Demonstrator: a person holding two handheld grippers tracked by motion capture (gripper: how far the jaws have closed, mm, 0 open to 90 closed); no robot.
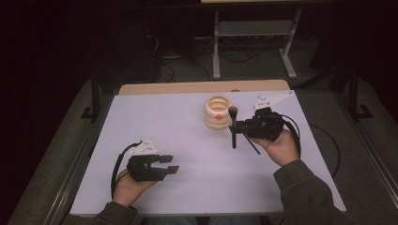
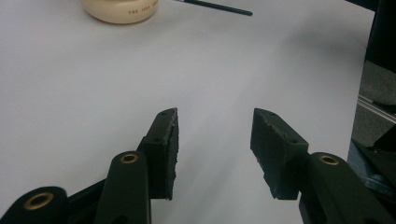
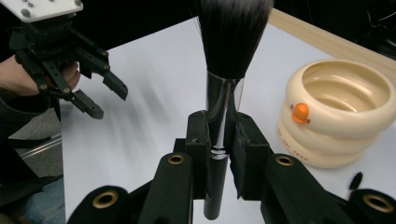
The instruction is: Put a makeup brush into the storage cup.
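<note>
My right gripper (image 1: 237, 126) (image 3: 219, 135) is shut on the silver and black handle of a makeup brush (image 1: 233, 111) (image 3: 231, 37). The brush stands upright with its dark bristles on top, lifted just right of a cream ribbed holder (image 1: 218, 112) (image 3: 336, 116) (image 2: 120, 9) that carries an orange dot. A thin dark brush (image 1: 251, 144) (image 2: 215, 5) lies on the table under the right hand. At the near left my left gripper (image 1: 171, 164) (image 2: 215, 140) (image 3: 108, 100) is open, with nothing between its jaws.
A white mat (image 1: 187, 140) covers the table, and a wooden strip (image 1: 202, 87) shows along its far edge. Metal frame legs (image 1: 216, 47) and cables stand on the dark floor beyond. A cable loops off the table's right edge.
</note>
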